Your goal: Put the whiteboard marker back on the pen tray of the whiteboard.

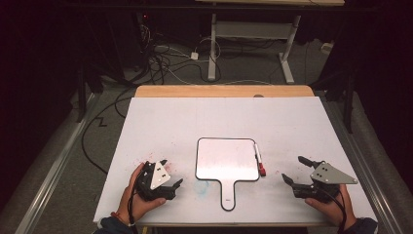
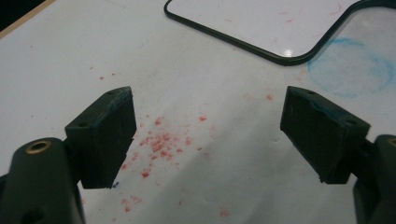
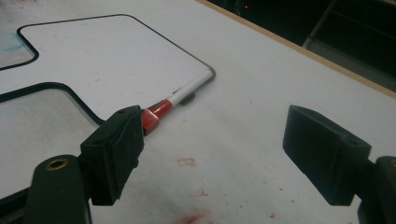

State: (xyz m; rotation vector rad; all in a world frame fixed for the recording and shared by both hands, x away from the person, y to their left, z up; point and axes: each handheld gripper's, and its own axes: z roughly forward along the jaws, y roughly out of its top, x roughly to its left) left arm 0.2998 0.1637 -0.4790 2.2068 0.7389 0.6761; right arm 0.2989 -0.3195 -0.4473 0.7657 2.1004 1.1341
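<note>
A small paddle-shaped whiteboard [image 1: 227,160] with a black rim lies on the white table top, its handle toward me. A white marker with a red cap [image 1: 258,160] rests along its right edge. My left gripper [image 1: 171,172] sits low at the board's left, open, with only the red-speckled table between its jaws [image 2: 208,107]. At the board's right, my right gripper [image 1: 293,168] is also open. In the right gripper view the marker [image 3: 182,95] lies just beyond the left jaw of that gripper [image 3: 215,121], with the board [image 3: 107,51] behind it. Neither gripper holds anything.
Red marker specks [image 2: 161,142] and a blue smudge [image 2: 350,65] stain the white table cover [image 1: 170,122]. A wooden strip [image 1: 224,91] edges the far side. Beyond it stand a desk frame [image 1: 248,29] and cables on the floor [image 1: 165,63].
</note>
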